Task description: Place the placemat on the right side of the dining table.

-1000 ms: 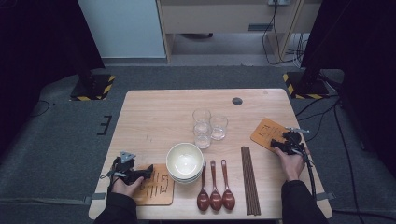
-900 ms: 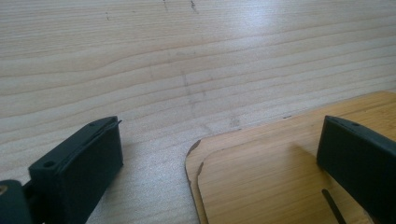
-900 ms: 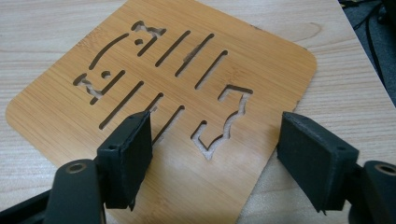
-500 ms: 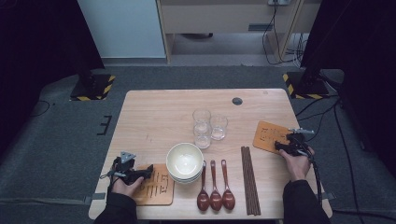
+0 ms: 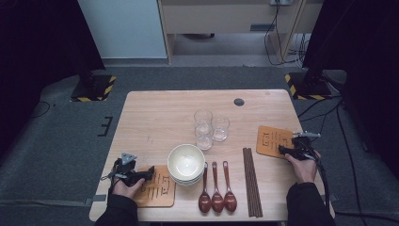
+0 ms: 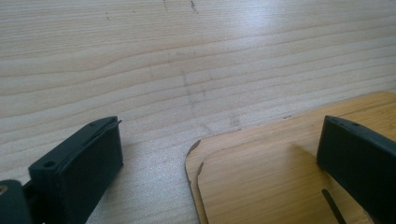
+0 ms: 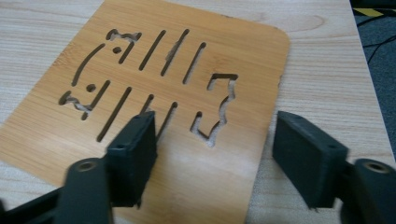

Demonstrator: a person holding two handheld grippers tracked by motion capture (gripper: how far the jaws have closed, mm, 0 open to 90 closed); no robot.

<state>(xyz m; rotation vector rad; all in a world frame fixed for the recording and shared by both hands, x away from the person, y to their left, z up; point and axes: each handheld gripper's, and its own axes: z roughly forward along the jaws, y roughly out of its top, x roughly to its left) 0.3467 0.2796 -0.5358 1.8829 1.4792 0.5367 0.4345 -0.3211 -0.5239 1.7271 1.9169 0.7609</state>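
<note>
My right gripper (image 5: pixel 288 150) hovers low over the near right corner of a slotted bamboo coaster (image 5: pixel 272 140) at the table's right edge. In the right gripper view its jaws are open and have just been opening. One jaw is above the coaster (image 7: pixel 243 60) and the other is past its edge, with that edge flat on the table between them, unpressed (image 7: pixel 215 122). My left gripper (image 5: pixel 141 175) rests at the near left, open (image 6: pixel 222 128), beside two stacked coasters (image 6: pixel 261 177). One jaw is over the stack (image 5: pixel 159 190).
Stacked white bowls (image 5: pixel 186 162) sit near the middle front, with three brown spoons (image 5: pixel 216 188) and dark chopsticks (image 5: pixel 251 181) to their right. Two glasses (image 5: pixel 211 127) stand behind the bowls. A black disc (image 5: pixel 239 101) lies at the far edge of the table (image 5: pixel 155 113).
The right-hand coaster has turned a little and now lies squarer to the table edge. The right gripper shifted slightly rightward. The left gripper has stayed still.
</note>
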